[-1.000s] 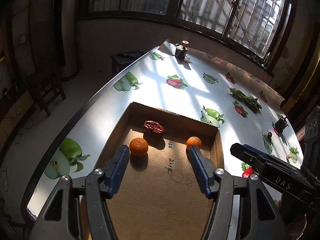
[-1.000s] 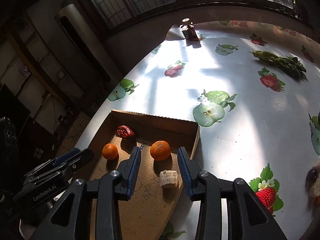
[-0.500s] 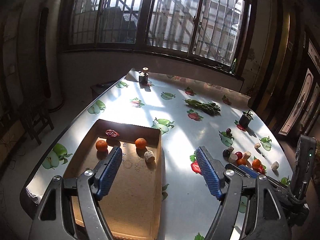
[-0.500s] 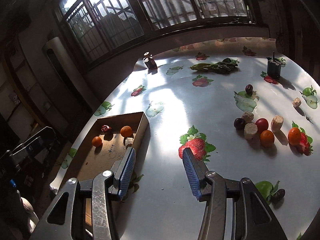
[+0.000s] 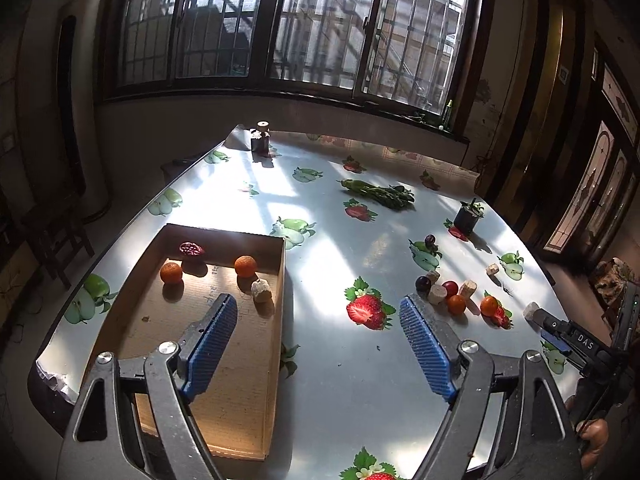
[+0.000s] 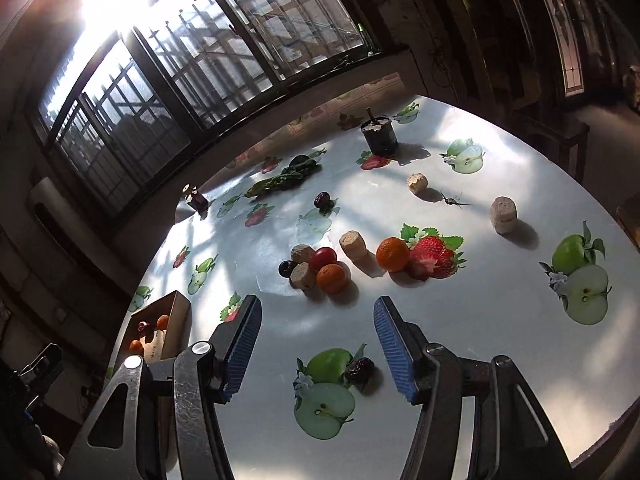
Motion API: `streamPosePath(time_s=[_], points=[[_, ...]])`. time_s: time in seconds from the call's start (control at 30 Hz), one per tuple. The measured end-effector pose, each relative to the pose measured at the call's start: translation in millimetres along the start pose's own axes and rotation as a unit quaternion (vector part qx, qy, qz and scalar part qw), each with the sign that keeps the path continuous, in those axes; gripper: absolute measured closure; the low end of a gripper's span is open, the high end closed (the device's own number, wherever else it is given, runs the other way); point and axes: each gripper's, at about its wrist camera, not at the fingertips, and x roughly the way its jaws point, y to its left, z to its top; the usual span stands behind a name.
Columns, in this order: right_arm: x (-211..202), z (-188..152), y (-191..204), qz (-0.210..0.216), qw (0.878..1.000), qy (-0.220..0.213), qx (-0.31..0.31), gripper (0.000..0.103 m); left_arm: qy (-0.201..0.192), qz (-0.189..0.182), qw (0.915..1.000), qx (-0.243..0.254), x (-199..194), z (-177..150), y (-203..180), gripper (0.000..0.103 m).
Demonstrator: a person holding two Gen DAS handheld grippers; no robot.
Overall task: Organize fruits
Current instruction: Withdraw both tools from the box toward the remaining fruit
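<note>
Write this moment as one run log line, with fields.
left claw: open, empty | right claw: open, empty | cardboard box: four items inside | loose fruit: on table

A lived-in home dining room: a worktop [image 5: 332, 264] covered in fruit-print oilcloth stands under barred sliding windows [image 5: 288, 24], with a wooden chair [image 5: 56, 236] off its left edge and panelled glass doors [image 5: 600, 168] beyond its right edge.
</note>
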Motion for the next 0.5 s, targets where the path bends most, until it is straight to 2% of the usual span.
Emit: streamPosePath(time_s=[0.13,0.3,0.43,0.5], points=[[7,-1,-32,-0.028,0.999,0.006,0.015,0.040,0.027,-0.009,0.9996,0.005,30,-4,-6,0.020],[22,-2,-65,-0.057,0.997,0.040,0.021,0.040,0.060,-0.028,0.9977,0.011,66,-8,-17,0.020],[40,13,-71,-0.045,0.996,0.078,0.022,0.040,0.085,-0.040,0.9955,0.013,85,-13,-23,0.020],[53,24,-64,-0.038,0.995,0.093,0.002,0.040,0.095,-0.039,0.9947,0.015,93,-16,-26,0.020]])
